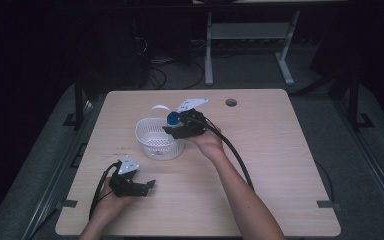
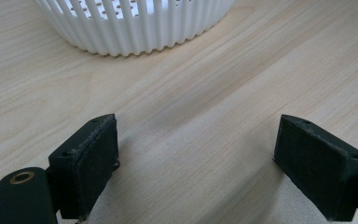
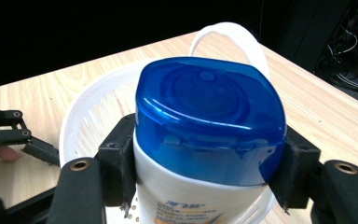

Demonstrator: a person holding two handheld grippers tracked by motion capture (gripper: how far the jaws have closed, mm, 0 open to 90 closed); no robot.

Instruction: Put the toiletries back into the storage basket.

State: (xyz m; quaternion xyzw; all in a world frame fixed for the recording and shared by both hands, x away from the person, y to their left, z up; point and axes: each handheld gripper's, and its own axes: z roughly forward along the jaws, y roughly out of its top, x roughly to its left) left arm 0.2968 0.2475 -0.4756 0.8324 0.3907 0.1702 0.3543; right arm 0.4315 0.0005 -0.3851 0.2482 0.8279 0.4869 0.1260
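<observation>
High view: the right claw (image 1: 176, 124) holds a white bottle with a blue cap (image 1: 173, 118) at the far rim of the white basket (image 1: 150, 143), mid-desk; the left claw (image 1: 142, 187) rests near the desk's near-left corner. Left gripper view: jaws apart, nothing between them, bare desk (image 2: 205, 116) below. Right gripper view: pads clamped on the bottle (image 3: 205, 140) just under its cap, above the basket (image 3: 88, 116). Judged step: placing; next calls for lowering the bottle inside, then release.

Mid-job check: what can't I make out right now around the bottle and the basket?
- Bottle: its lower body is cut off by the bottom edge of the right gripper view; the label print is too small to read.
- Basket: in the high view the right gripper covers its far right rim.
- Basket floor: partly hidden behind the bottle in the right gripper view.
- Left gripper view: the top edge crops the basket.
</observation>
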